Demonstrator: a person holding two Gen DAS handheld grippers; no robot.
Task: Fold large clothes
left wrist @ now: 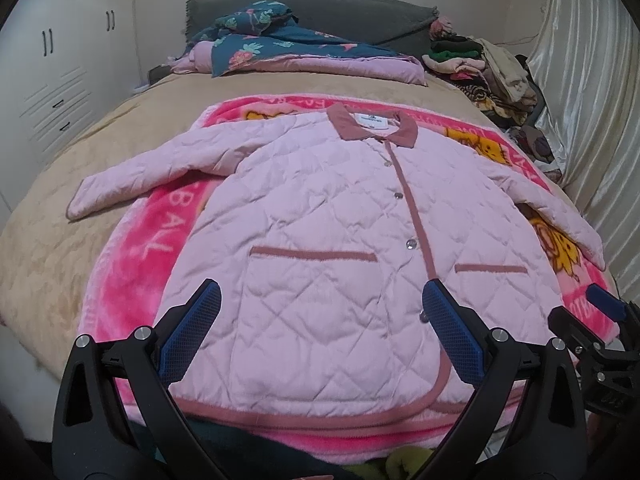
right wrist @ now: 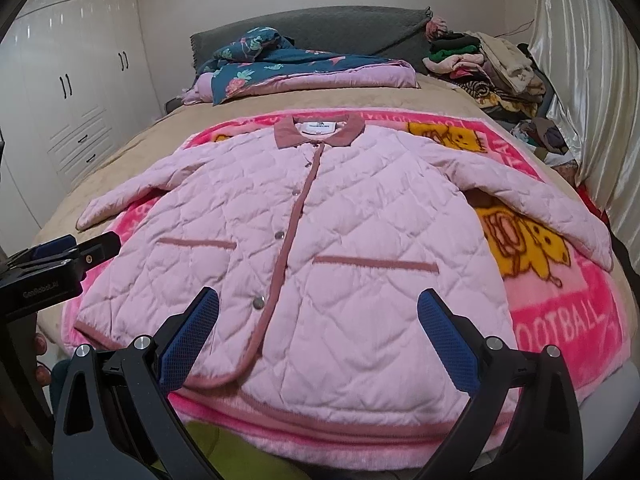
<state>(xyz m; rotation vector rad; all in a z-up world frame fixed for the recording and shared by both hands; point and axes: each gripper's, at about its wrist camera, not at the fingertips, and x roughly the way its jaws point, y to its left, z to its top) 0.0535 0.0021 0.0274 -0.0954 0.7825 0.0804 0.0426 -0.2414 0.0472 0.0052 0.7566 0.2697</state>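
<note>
A pale pink quilted jacket [left wrist: 320, 208] with a dusty-rose collar and trim lies flat, face up and buttoned, on a bright pink cartoon blanket [left wrist: 160, 232]; both sleeves are spread out to the sides. It also shows in the right wrist view [right wrist: 340, 232]. My left gripper [left wrist: 322, 300] is open and empty, hovering above the jacket's left pocket near the hem. My right gripper [right wrist: 318, 306] is open and empty above the hem on the right half. The right gripper's blue tip shows at the right edge of the left wrist view [left wrist: 606, 300].
The blanket lies on a beige bed cover [left wrist: 80, 160]. A folded teal floral quilt [left wrist: 280, 46] lies by the grey headboard. A pile of clothes [left wrist: 488, 68] sits at the far right corner. White wardrobes [right wrist: 80, 80] stand left; a satin curtain [left wrist: 580, 80] hangs right.
</note>
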